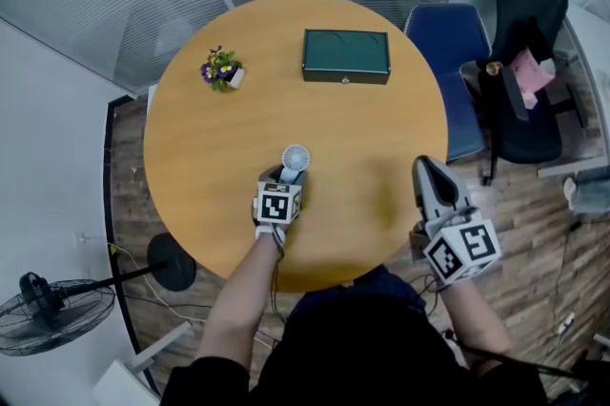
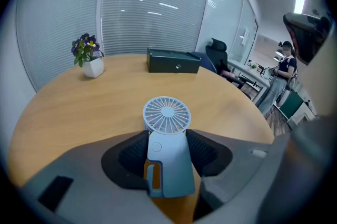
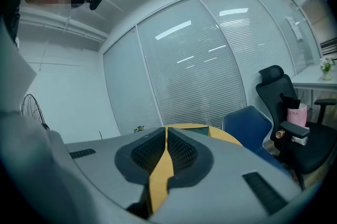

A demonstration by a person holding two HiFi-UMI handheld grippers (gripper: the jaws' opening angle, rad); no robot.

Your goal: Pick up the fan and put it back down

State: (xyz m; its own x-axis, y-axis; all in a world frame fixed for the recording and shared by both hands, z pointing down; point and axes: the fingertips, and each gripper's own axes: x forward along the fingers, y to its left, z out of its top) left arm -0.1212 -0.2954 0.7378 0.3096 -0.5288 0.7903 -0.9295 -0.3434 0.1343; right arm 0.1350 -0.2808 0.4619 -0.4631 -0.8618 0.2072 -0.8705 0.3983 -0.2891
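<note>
While clenched on small pale-blue plastic handheld fan [image 1: 295,158] [image 2: 167,157], L hand-held gripper [image 1: 286,173] [image 2: 167,136] is over near edge of round wooden counter [image 1: 362,137]; R hand-held gripper [image 1: 424,166] [image 3: 166,136], jaws pressed together w/ nothing between, at counter's right edge.

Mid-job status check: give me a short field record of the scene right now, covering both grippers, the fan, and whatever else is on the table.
left gripper: shut on the fan, pads against both sides of its body
right gripper: shut, nothing between the jaws, at the table's near right edge
fan: small, pale blue, round grille sticking out past the jaws; cannot tell whether it touches the table
table: round, wooden
other items: dark green box at the far side; potted flowers at the far left; both well apart from the fan
</note>
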